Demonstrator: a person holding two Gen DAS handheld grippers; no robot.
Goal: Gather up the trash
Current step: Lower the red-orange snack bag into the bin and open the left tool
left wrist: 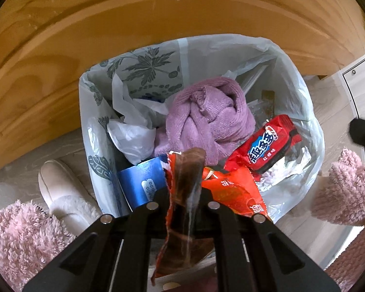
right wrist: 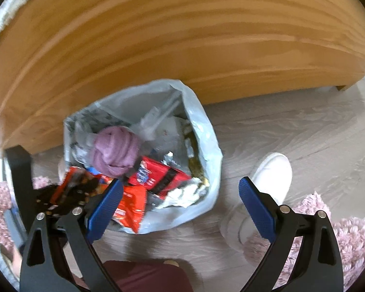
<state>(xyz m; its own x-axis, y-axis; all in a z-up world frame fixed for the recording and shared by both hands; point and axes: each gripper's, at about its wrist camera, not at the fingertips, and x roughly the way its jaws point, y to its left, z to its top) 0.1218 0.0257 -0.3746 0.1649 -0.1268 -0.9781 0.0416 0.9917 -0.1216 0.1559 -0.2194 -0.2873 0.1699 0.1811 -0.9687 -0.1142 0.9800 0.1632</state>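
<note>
Left gripper [left wrist: 185,204] jaws clenched on an orange-and-brown snack wrapper [left wrist: 185,194], hanging right over the trash bin [left wrist: 311,126], which stands on the floor against a wooden panel [left wrist: 109,36]. Bin lined with a white plastic bag, already holding a purple towel [left wrist: 206,121], a red wrapper [left wrist: 267,146] with Chinese characters on a blue label, a blue packet [left wrist: 138,185] with small print too tiny to read, and crumpled plastic. Right gripper [right wrist: 181,206] jaws released, empty, beside the bin. White slipper [right wrist: 267,177] and pink fluffy fabric [left wrist: 19,233] near.
</note>
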